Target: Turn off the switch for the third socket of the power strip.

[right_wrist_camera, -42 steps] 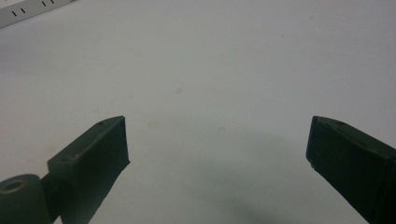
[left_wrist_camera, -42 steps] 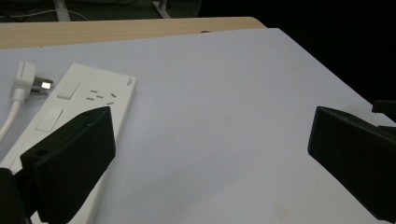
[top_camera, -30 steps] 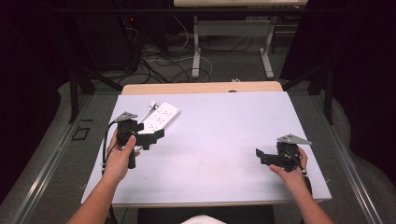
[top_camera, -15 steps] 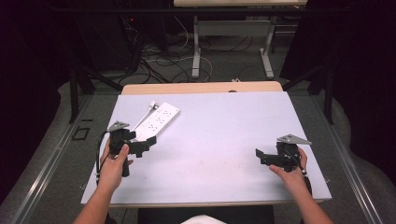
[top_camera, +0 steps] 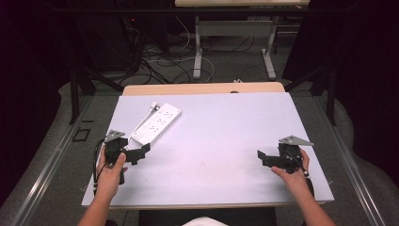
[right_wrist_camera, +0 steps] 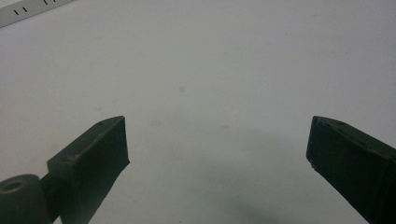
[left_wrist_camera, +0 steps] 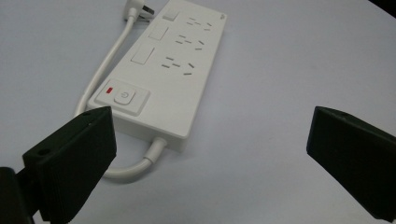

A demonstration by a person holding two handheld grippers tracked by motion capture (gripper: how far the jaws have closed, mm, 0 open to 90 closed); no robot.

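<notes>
Power strip [top_camera: 156,123], white and single, is found on the left half of the bench [top_camera: 226,141], lying on a slant with its plug end toward the far side. Nearest the person, two hands are counted, each holding one tool. The left tool [top_camera: 136,153] is held near the left edge, just short of the strip's near end; its jaws are seen spread wide with nothing between them. In the left gripper view the left tool [left_wrist_camera: 210,158] frames the strip [left_wrist_camera: 173,74], on which one power button with a red light, three socket groups and one white cord [left_wrist_camera: 135,168] looping from the near end can be counted. The right tool [top_camera: 261,157] is held near the right edge, well apart from the strip, jaws likewise wide and empty over bare bench [right_wrist_camera: 210,93].

Against the earlier frames, the left tool has been drawn back toward the near left, off the strip; the right tool has stayed put.
</notes>
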